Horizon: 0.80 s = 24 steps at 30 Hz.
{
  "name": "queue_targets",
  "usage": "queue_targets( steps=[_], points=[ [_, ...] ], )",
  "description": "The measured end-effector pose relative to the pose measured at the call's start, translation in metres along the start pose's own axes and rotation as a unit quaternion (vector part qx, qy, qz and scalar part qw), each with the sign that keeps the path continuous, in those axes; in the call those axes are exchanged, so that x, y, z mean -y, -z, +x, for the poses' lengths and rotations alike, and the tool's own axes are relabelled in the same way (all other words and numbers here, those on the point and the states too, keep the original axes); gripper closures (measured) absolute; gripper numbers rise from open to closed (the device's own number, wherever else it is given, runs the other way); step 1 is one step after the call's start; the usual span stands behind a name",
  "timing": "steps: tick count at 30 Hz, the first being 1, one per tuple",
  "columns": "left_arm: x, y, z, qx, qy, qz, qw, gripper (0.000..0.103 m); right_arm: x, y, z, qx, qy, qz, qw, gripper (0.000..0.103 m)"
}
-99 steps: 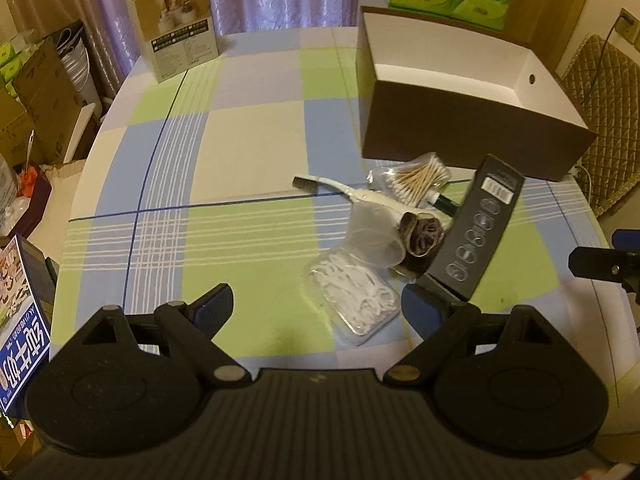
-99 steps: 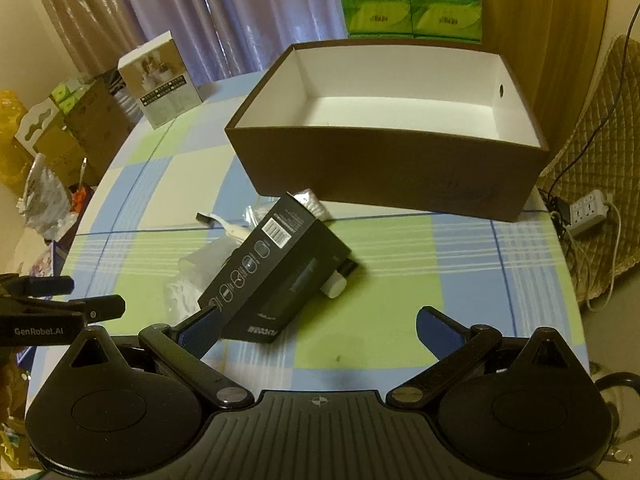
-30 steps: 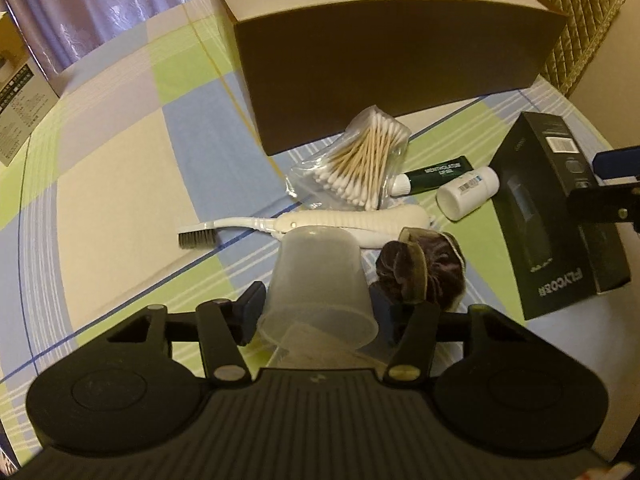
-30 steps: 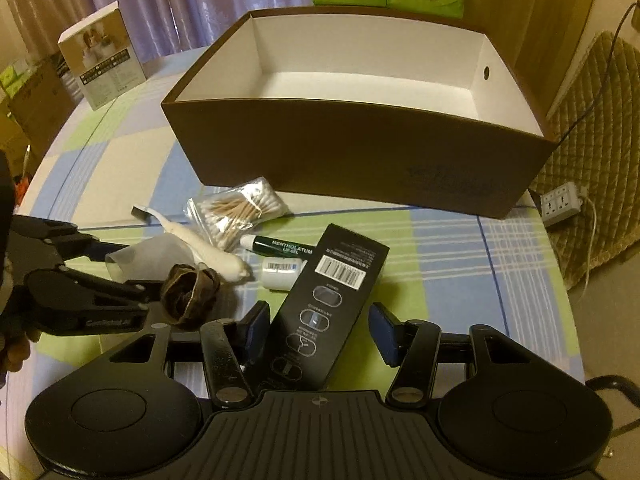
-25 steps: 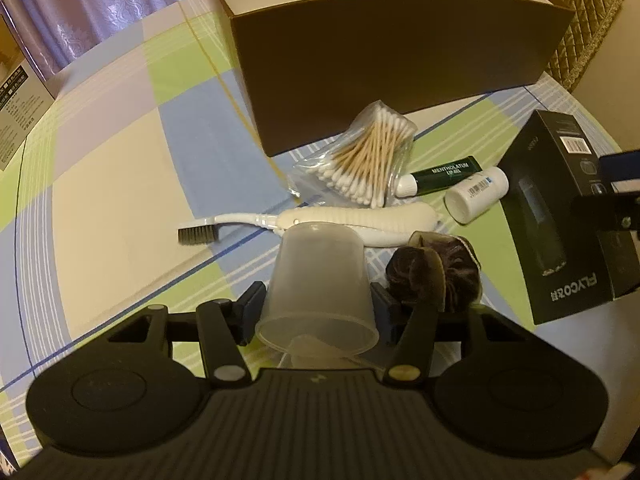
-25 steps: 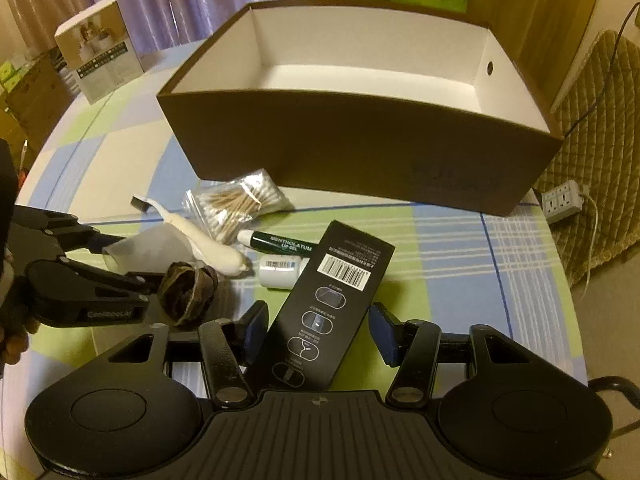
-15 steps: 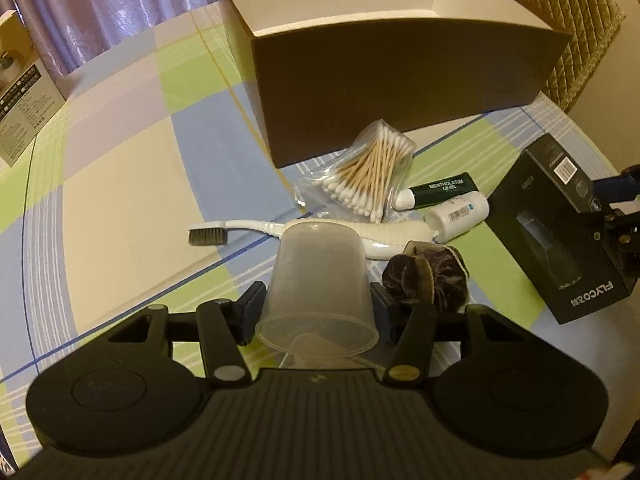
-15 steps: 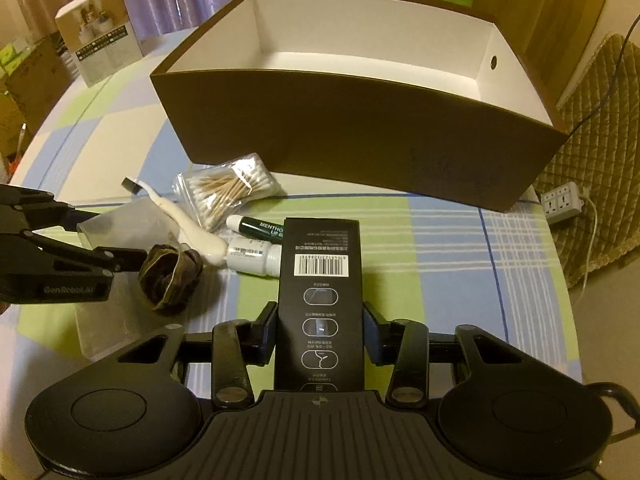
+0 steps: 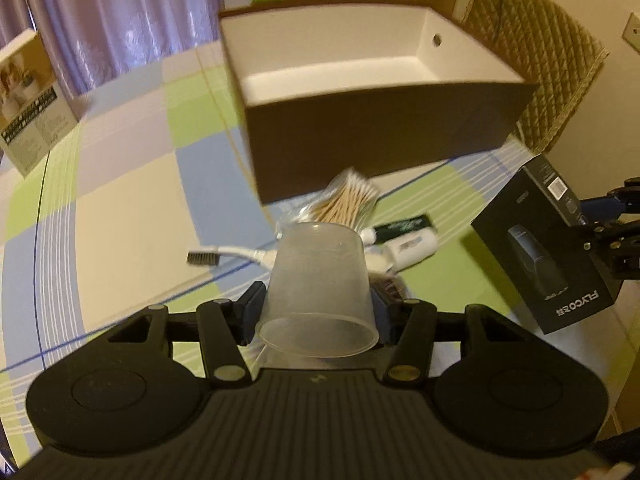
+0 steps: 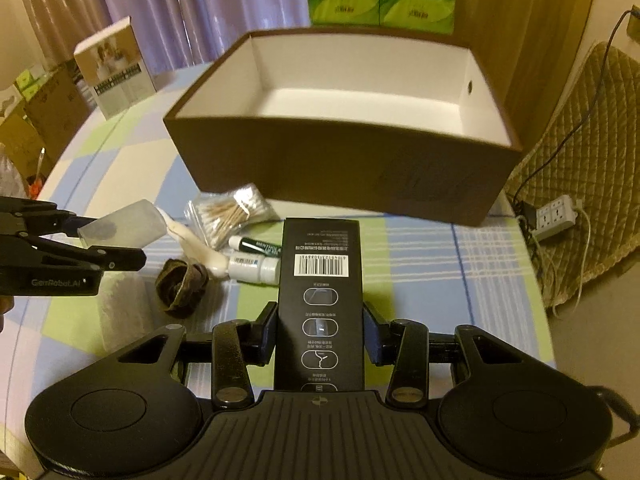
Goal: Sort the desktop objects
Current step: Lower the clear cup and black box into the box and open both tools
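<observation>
Your left tool [image 9: 318, 306] was clamped across a clear plastic cup [image 9: 318, 276], lying sideways with its open mouth toward the camera, low in the centre of the left view. Your right tool [image 10: 320, 330] was pinching a black carton [image 10: 320, 292] by its long sides, barcode face up, centre of the right view. Both loads were off the counter [image 9: 120, 208].

The brown storage box [image 10: 344, 160] sat open and empty across the upper middle of both frames, its near wall between your loads and its white floor.

Left on the cloth, in the centre-left of the right view: a bag of cotton swabs [image 10: 230, 212] just beside the box wall, a green tube [image 10: 260, 246], a small white bottle [image 10: 252, 266], a white toothbrush [image 10: 192, 242] and a dark scrunchie [image 10: 180, 284], all bunched close or touching.

Risks, as I judged them:
- The cup looked thin and tapered; squeezed across its body it could buckle or squirt out forward.
- The carton was held near one end, so its far end might sag and catch the near wall if carried low.
- Both tools heading for one opening could collide over the rim.
- The left view was smeared, suggesting fast travel; a hasty release could bounce the cup out.
</observation>
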<state>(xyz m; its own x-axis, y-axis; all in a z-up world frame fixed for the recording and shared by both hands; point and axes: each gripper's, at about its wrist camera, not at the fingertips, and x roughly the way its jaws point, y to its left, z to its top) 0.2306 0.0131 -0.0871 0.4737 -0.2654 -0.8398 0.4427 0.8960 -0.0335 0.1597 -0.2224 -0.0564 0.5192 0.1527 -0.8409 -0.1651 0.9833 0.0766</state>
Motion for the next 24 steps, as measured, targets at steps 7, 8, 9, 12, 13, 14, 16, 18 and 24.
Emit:
queue_targets(
  steps=[7, 8, 9, 12, 13, 14, 16, 18, 24],
  points=[
    [0.020, -0.019, -0.016, 0.031, 0.010, 0.009, 0.9994, 0.053, 0.012, -0.009, -0.022, 0.029, -0.009, -0.009, 1.000, 0.063],
    [0.023, -0.022, -0.017, 0.035, 0.011, 0.010, 0.9993, 0.053, 0.013, -0.011, -0.025, 0.033, -0.010, -0.009, 0.999, 0.063],
    [0.025, -0.025, -0.018, 0.038, 0.012, 0.011, 0.9991, 0.053, 0.015, -0.013, -0.028, 0.036, -0.010, -0.010, 0.999, 0.063],
    [0.030, -0.034, -0.020, 0.048, 0.015, 0.012, 0.9987, 0.053, 0.021, -0.021, -0.034, 0.046, -0.016, -0.012, 0.999, 0.063],
    [0.032, -0.039, -0.021, 0.052, 0.017, 0.011, 0.9985, 0.053, 0.024, -0.024, -0.036, 0.049, -0.020, -0.011, 0.999, 0.063],
    [0.033, -0.042, -0.021, 0.055, 0.018, 0.010, 0.9983, 0.053, 0.028, -0.028, -0.038, 0.053, -0.024, -0.010, 0.998, 0.063],
    [0.034, -0.050, -0.022, 0.061, 0.020, 0.009, 0.9979, 0.053, 0.035, -0.038, -0.043, 0.061, -0.031, -0.008, 0.998, 0.063],
    [0.034, -0.058, -0.022, 0.069, 0.019, 0.006, 0.9974, 0.053, 0.041, -0.049, -0.049, 0.071, -0.035, -0.005, 0.997, 0.063],
    [0.030, -0.090, -0.023, 0.091, 0.018, -0.006, 0.9957, 0.053, 0.059, -0.090, -0.060, 0.109, -0.034, -0.009, 0.993, 0.063]
  ],
)
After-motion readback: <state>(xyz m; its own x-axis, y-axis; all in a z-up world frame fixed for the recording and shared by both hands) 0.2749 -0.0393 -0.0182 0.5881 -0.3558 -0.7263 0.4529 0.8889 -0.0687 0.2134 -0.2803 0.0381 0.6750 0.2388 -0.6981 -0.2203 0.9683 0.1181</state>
